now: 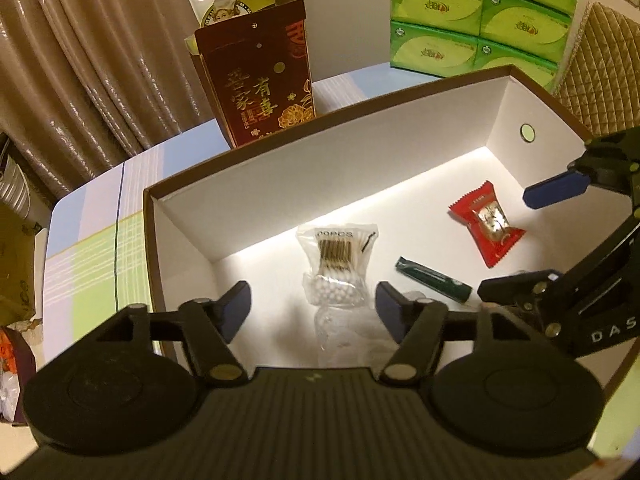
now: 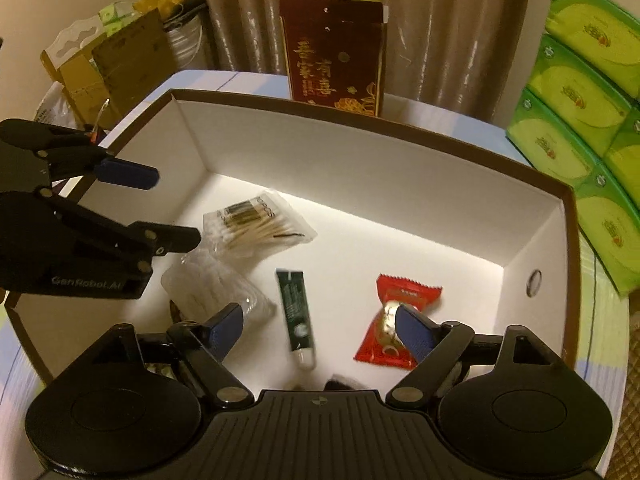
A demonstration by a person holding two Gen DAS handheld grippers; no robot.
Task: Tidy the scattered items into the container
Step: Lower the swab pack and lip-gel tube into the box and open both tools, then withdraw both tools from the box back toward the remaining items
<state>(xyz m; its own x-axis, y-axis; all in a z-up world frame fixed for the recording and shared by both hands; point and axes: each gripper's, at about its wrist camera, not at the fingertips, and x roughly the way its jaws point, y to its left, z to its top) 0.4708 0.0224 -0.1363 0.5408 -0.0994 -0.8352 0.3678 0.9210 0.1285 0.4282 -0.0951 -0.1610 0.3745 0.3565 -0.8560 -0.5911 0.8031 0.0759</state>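
A brown-rimmed box with white inside [image 1: 360, 152] [image 2: 360, 160] sits on the table. In it lie a clear bag of wooden cotton swabs [image 1: 340, 254] [image 2: 256, 228], a second clear swab pack [image 1: 340, 328] [image 2: 208, 284], a dark green tube [image 1: 434, 278] [image 2: 298, 316] and a red candy wrapper [image 1: 486, 222] [image 2: 394, 324]. My left gripper [image 1: 314, 310] [image 2: 168, 208] is open and empty over the swab packs. My right gripper [image 2: 318, 328] [image 1: 516, 240] is open and empty above the tube, one finger over the candy.
A dark red gift bag [image 1: 256, 80] [image 2: 334, 56] stands behind the box. Green tissue packs [image 1: 480, 12] [image 2: 580, 100] are stacked at the right. Cardboard boxes [image 2: 108, 64] sit off the table's left. Curtains hang behind. The checked tablecloth [image 1: 92, 260] surrounds the box.
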